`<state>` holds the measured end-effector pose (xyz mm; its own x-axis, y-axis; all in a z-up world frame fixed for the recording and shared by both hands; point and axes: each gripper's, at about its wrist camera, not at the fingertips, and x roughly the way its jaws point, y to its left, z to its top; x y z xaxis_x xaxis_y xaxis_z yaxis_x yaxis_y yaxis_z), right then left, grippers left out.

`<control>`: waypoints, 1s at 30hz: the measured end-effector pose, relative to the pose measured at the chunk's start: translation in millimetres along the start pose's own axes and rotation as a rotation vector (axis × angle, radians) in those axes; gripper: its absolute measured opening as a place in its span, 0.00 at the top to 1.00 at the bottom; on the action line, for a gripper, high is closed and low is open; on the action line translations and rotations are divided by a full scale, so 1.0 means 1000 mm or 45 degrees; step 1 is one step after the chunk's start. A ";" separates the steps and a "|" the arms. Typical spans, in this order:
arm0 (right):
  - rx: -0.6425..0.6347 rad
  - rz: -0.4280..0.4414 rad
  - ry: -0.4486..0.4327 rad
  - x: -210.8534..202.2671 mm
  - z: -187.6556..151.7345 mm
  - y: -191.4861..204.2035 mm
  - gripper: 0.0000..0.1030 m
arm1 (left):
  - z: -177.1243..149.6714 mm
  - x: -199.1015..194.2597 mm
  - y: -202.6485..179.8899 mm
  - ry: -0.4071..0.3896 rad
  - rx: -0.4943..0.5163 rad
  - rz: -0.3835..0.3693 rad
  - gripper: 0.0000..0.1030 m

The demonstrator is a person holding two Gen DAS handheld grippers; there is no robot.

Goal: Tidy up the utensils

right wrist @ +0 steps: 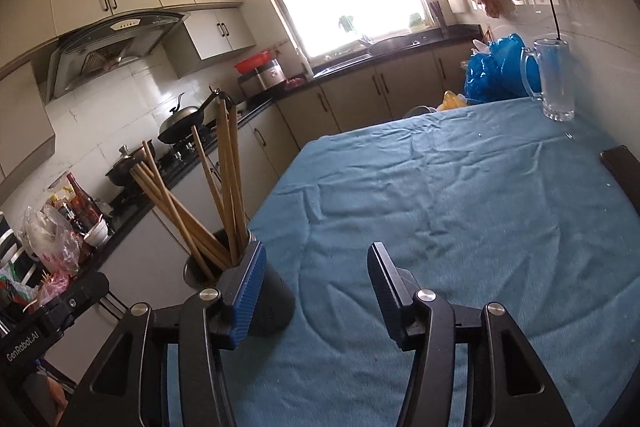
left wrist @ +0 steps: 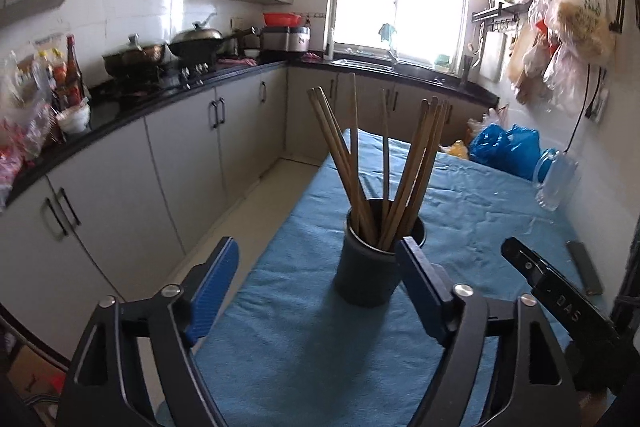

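Note:
A dark cylindrical holder (left wrist: 370, 267) stands upright on the blue tablecloth (left wrist: 320, 347) and holds several wooden chopsticks (left wrist: 384, 163) that fan out above it. My left gripper (left wrist: 318, 259) is open and empty, with the holder just ahead between its blue pads, nearer the right pad (left wrist: 416, 275). In the right wrist view the holder (right wrist: 272, 299) and chopsticks (right wrist: 224, 187) stand at the left, partly behind my left pad (right wrist: 246, 295). My right gripper (right wrist: 316, 267) is open and empty over bare cloth (right wrist: 440, 207).
A glass mug (right wrist: 554, 79) stands at the table's far right by the wall. Blue plastic bags (right wrist: 496, 67) lie beyond the table's far end. A dark flat object (left wrist: 584, 267) lies at the right table edge. The kitchen counter (left wrist: 168, 99) runs along the left.

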<state>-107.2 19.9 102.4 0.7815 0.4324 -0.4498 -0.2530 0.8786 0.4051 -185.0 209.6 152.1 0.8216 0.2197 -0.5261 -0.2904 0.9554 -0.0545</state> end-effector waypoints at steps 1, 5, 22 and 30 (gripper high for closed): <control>-0.006 -0.003 0.001 -0.002 -0.003 0.000 0.43 | -0.001 -0.002 -0.002 -0.014 0.014 0.026 0.16; -0.033 -0.029 0.005 -0.009 -0.013 -0.001 0.41 | -0.005 -0.015 -0.010 -0.120 0.062 0.159 0.05; 0.007 -0.073 0.020 -0.024 -0.025 -0.016 0.37 | -0.012 -0.030 -0.027 -0.247 0.153 0.290 0.00; -0.014 -0.081 0.022 -0.026 -0.029 -0.010 0.36 | -0.016 -0.028 -0.025 -0.194 0.133 0.254 0.00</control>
<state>-141.5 5.4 86.4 0.7860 0.3792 -0.4883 -0.2094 0.9064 0.3669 -208.3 176.5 154.5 0.8199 0.4251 -0.3836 -0.4082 0.9037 0.1292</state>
